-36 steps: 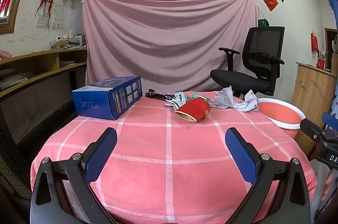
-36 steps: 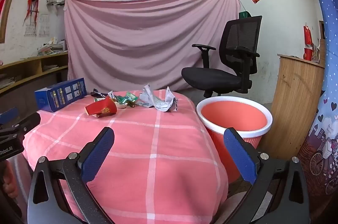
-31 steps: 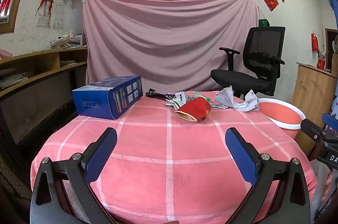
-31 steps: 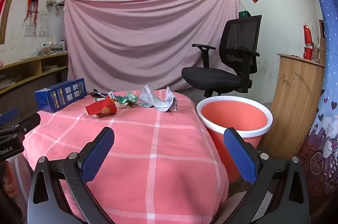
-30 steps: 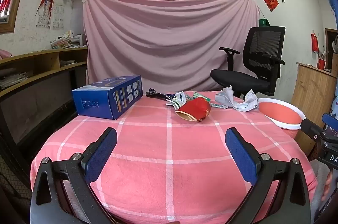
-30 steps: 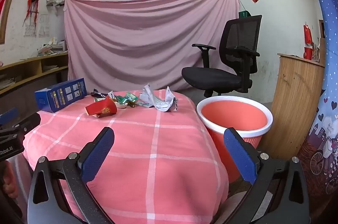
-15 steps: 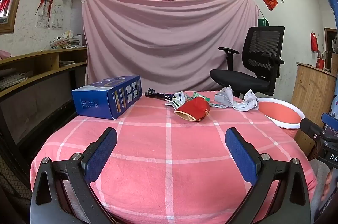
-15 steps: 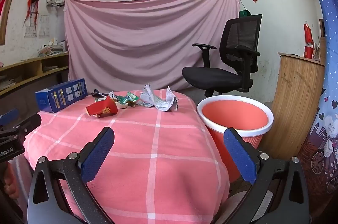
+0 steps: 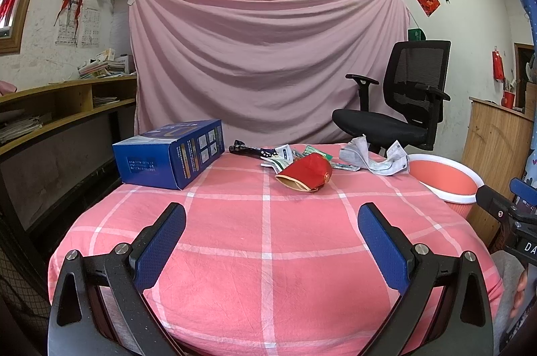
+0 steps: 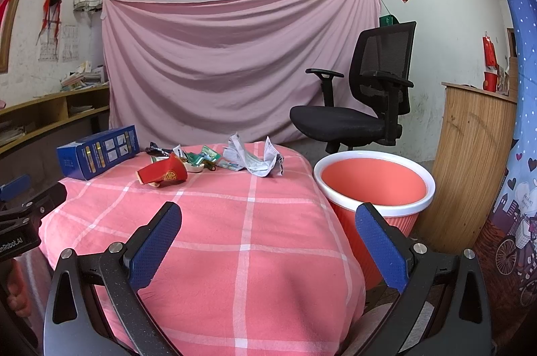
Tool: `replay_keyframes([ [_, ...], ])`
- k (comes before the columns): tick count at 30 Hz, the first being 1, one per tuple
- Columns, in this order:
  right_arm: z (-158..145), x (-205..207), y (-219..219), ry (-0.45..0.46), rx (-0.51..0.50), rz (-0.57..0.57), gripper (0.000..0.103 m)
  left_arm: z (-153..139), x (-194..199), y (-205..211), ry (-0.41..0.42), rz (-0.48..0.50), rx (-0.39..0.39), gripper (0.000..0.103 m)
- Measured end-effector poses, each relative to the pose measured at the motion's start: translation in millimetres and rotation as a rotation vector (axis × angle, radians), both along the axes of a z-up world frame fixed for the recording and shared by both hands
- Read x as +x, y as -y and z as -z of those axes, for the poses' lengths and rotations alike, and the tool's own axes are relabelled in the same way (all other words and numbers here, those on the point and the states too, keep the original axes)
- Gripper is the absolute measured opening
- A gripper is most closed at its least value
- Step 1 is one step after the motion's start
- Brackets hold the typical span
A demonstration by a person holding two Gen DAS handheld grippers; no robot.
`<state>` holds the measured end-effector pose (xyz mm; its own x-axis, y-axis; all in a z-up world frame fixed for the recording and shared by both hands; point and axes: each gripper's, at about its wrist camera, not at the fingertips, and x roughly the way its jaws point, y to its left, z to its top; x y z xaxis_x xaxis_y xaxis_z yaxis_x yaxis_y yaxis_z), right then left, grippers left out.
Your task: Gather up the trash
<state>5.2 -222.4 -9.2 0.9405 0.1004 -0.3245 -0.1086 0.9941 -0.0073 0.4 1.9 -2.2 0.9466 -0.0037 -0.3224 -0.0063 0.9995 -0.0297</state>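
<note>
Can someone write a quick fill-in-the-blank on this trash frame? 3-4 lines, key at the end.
1. Both the left gripper and the right gripper have their jaws ____.
2. The crushed red paper cup lies on its ____ on the checked tablecloth.
3. The orange bin stands beside the table and holds ____.
4. The box at the table's left edge is coloured ____.

Missing words: open; side; nothing; blue

One blue box (image 9: 171, 152); one red cup (image 9: 307, 176); one crumpled paper (image 9: 374, 156); one bin (image 10: 374, 184); one chair (image 10: 365, 97).
</note>
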Motion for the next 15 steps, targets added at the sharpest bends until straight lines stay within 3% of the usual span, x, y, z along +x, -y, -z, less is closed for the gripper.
replay_keyframes([
  [15, 0.3, 0.1, 0.5, -0.002, 0.005, 0.000, 0.103, -0.4, 0.2, 0.8, -0.001, -0.001, 0.001, 0.100],
])
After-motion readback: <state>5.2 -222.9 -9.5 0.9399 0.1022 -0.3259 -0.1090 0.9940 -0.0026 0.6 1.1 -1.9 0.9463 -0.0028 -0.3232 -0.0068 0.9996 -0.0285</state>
